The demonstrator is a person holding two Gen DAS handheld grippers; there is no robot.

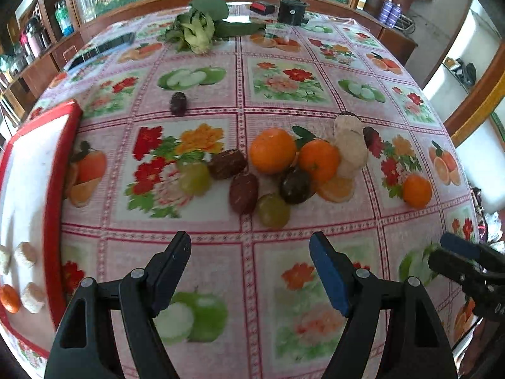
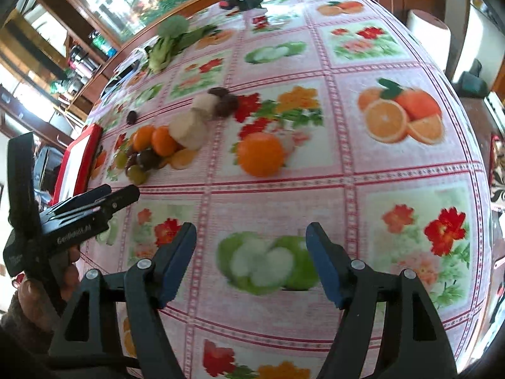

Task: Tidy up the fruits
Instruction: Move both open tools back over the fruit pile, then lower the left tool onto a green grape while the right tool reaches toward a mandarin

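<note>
A loose pile of fruit lies mid-table: two oranges (image 1: 273, 150) (image 1: 318, 159), green grapes (image 1: 194, 178), brown dates (image 1: 243, 192), a dark round fruit (image 1: 295, 184) and pale white pieces (image 1: 350, 145). One orange (image 1: 417, 191) (image 2: 260, 153) sits apart to the right, and a dark fruit (image 1: 178, 102) lies alone farther back. A red-rimmed white tray (image 1: 60, 189) (image 2: 91, 145) at the left holds white pieces (image 1: 25, 254) and a small orange (image 1: 9, 298). My left gripper (image 1: 251, 246) (image 2: 121, 192) hovers open short of the pile. My right gripper (image 2: 251, 233) (image 1: 445, 252) is open and empty, short of the lone orange.
Leafy greens (image 1: 199, 28) (image 2: 167, 41), a black box (image 1: 292, 11), a red object (image 1: 263, 6) and a dark flat item (image 1: 116, 41) lie at the table's far end. The flowered tablecloth (image 2: 347, 189) falls away at the right edge. A hand (image 2: 47, 284) holds the left gripper.
</note>
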